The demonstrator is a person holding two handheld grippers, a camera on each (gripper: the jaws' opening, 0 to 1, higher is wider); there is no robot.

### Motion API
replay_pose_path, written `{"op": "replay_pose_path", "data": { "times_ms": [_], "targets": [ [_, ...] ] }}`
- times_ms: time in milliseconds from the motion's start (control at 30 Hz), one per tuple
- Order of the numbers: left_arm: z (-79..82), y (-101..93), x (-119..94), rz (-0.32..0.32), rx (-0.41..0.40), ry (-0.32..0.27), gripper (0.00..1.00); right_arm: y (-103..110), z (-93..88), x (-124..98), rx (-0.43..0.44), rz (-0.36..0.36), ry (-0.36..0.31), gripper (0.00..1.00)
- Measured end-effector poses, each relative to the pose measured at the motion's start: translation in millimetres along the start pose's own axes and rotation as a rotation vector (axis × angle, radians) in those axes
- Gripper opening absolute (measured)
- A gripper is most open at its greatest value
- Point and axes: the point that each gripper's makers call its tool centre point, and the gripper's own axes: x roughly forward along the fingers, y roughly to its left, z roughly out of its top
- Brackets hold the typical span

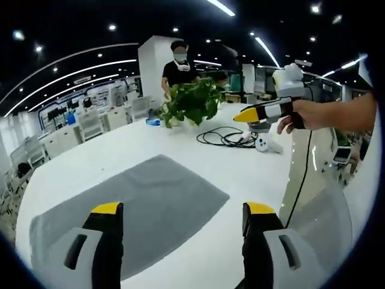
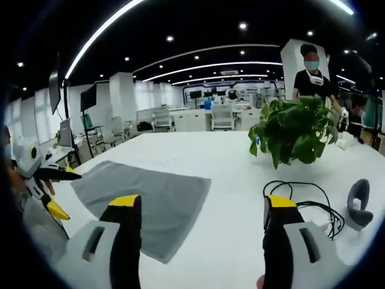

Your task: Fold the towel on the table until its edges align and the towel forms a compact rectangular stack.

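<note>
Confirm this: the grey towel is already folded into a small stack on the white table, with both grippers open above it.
Not folded: the left gripper view shows the grey towel lying flat on the white table. Both grippers, left and right, are open.

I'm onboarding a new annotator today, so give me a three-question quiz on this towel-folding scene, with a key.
1. True or false: the flat grey cloth towel on the white table is already folded into a compact stack.
2. Multiple choice: what lies beside the leafy green potted plant? A) a coiled black cable B) a red mug C) a laptop
3. Fill in: in the left gripper view, the left gripper, with its yellow-tipped jaws, stands ____ with nothing between its jaws.

Key: 1 false, it lies spread in a single layer. 2 A. 3 open; the right gripper is open too.
</note>
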Motion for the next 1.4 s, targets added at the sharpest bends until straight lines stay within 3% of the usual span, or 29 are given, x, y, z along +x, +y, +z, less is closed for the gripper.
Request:
{"op": "replay_pose_path", "data": {
  "times_ms": [300,533,800,967,1100,1267,1400],
  "targets": [
    [3.4,-24.1,31,-0.092,0.012,0.011,0.81,-8,15.1,12,-0.008,-0.008,0.006,0.8],
    [4.2,-40.0,50,-0.162,0.045,0.032,0.8,-9,16.8,30,0.003,0.006,0.021,0.78],
    [-6.8,-59.7,75,-0.239,0.097,0.082,0.72,-12,18.4,44,0.057,0.016,0.01,0.74],
    [-9.7,-61.7,86,-0.249,0.117,0.091,0.7,-11,9.4,62,0.044,0.039,0.055,0.68],
    [-20.2,-66.9,101,-0.282,0.121,0.133,0.63,-7,1.2,79,0.103,0.086,0.102,0.6],
    [-21.2,-74.2,112,-0.295,0.151,0.132,0.52,-3,-8.3,98,0.102,0.109,0.136,0.57],
    [-25.0,-78.8,125,-0.317,0.152,0.144,0.5,-3,-15.8,113,0.115,0.115,0.152,0.55]
  ]
}}
